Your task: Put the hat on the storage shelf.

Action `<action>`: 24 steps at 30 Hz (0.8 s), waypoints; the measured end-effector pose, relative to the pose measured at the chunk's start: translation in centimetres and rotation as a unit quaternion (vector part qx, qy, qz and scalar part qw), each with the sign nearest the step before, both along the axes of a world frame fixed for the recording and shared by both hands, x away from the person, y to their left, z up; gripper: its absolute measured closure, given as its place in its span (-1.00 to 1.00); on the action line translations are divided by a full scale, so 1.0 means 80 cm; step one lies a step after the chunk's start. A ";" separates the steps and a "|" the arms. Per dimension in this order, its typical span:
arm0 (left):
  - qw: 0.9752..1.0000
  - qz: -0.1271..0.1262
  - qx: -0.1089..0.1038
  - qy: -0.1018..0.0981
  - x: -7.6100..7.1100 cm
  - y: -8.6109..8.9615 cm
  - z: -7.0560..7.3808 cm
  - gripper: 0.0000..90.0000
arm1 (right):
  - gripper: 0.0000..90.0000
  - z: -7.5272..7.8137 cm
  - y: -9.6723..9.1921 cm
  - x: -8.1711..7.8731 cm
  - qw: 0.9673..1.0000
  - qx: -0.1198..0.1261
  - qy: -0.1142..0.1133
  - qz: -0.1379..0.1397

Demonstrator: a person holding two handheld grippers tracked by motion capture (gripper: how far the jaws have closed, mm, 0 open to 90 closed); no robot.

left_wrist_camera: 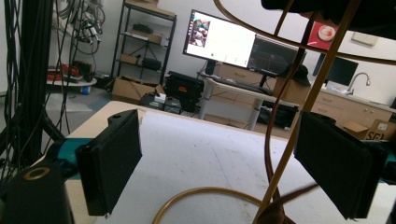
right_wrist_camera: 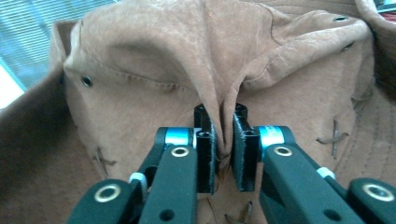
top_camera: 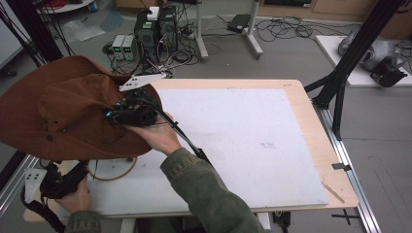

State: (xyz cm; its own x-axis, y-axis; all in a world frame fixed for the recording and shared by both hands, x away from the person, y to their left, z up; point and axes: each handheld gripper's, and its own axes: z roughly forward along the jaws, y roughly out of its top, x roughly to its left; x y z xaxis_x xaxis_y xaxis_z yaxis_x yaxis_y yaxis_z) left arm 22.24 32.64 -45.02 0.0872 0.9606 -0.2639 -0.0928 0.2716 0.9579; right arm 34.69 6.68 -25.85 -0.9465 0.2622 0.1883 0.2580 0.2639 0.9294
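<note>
Over the white table (top_camera: 252, 141), right gripper (right_wrist_camera: 223, 149) jaws pinch a brown hat (top_camera: 58, 107) at nine o'clock; left gripper (left_wrist_camera: 224, 172) jaws gape, likely steadying a wire stand (left_wrist_camera: 299, 112) next.

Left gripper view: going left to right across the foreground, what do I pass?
The left black jaw pad → bare white table surface → the slanted golden wire stand rod → the right black jaw pad. The left tool stands open, with the rod just inside its right pad.
</note>
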 end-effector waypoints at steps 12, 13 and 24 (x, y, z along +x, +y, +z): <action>1.000 0.004 0.005 -0.003 -0.003 -0.001 0.000 -0.66 | -0.10 0.008 -0.016 0.006 0.999 0.033 0.032 -0.002; 1.000 0.004 0.006 -0.004 -0.003 -0.001 0.000 -0.66 | -0.10 0.008 -0.016 0.006 0.999 0.033 0.032 -0.002; 1.000 0.005 0.009 -0.004 -0.003 -0.002 0.001 -0.66 | -0.53 0.035 -0.111 0.002 0.990 0.106 -0.018 -0.094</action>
State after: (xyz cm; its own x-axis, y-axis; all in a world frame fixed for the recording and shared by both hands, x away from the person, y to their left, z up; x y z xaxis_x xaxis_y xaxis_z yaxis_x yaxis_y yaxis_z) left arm 22.03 32.50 -44.96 0.0807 0.9658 -0.2464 -0.1034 0.2540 0.9617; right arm 34.83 -2.21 -23.08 -0.8917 0.3931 0.2245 0.2495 0.0130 0.9683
